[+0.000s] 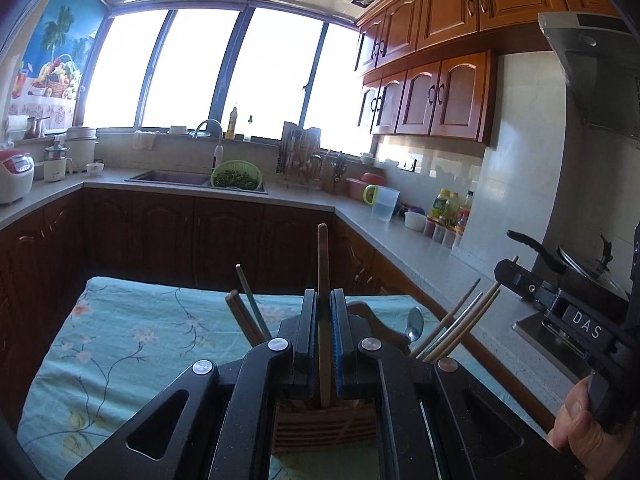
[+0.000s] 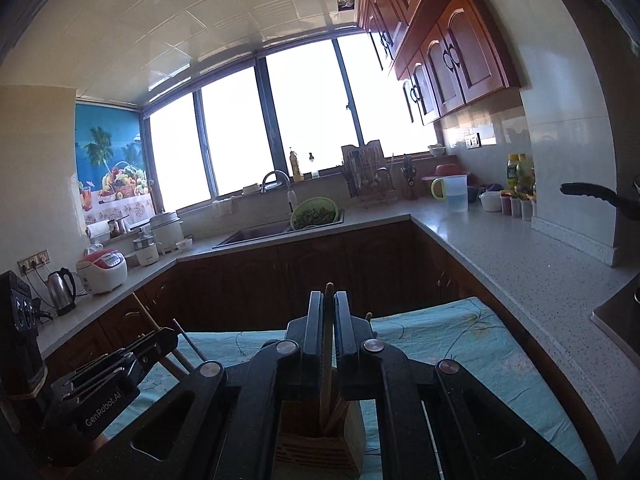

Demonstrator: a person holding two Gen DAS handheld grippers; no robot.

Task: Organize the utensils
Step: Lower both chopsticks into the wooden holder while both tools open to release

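My left gripper [image 1: 323, 296] is shut on an upright wooden utensil handle [image 1: 323, 256] whose lower end stands in a slatted wooden holder [image 1: 324, 424]. Chopsticks [image 1: 244, 320] lean out of the holder on the left. More chopsticks [image 1: 460, 320] and a metal spoon [image 1: 415, 324] lean out on the right. My right gripper [image 2: 328, 300] is shut on a wooden chopstick [image 2: 328, 344], its lower end in the wooden holder [image 2: 320, 448]. The right gripper [image 1: 516, 270] shows at the right edge, held by a hand [image 1: 572, 412]. The left gripper [image 2: 168, 336] shows at lower left.
The holder stands on a table under a teal floral cloth [image 1: 120, 340]. A speckled counter [image 2: 520, 256] runs along the right, with a jug [image 2: 454, 192] and bottles. A pan with a glass lid [image 1: 588, 268] is close on the right. Far off are a sink [image 2: 256, 234] and a green colander [image 2: 314, 212].
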